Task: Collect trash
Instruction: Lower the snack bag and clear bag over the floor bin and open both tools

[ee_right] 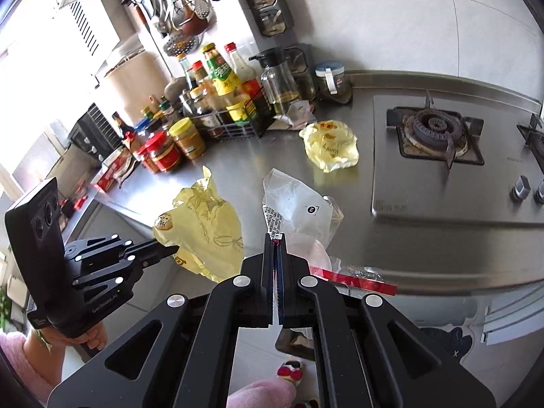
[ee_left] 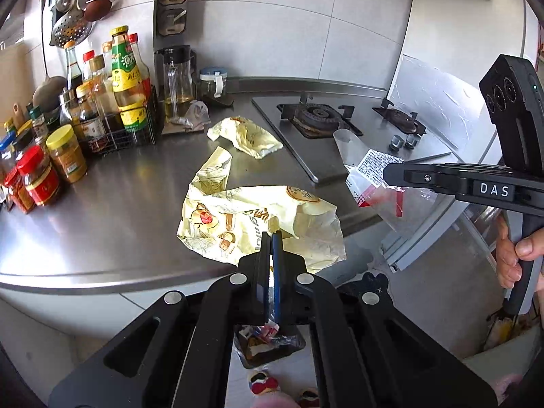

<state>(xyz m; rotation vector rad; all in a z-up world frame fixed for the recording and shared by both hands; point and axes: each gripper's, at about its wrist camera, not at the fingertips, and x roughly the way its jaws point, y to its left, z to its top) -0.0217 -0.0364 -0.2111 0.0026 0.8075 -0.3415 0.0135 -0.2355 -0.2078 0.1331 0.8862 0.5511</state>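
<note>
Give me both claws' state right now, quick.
Left claw: closed on the yellow wrapper.
Right claw: closed on the clear plastic bag.

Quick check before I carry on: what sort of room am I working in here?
A home kitchen, most likely. A gas hob is set into the steel counter, sauce bottles and jars crowd one corner, and ladles and strainers hang on a wall rail.
</note>
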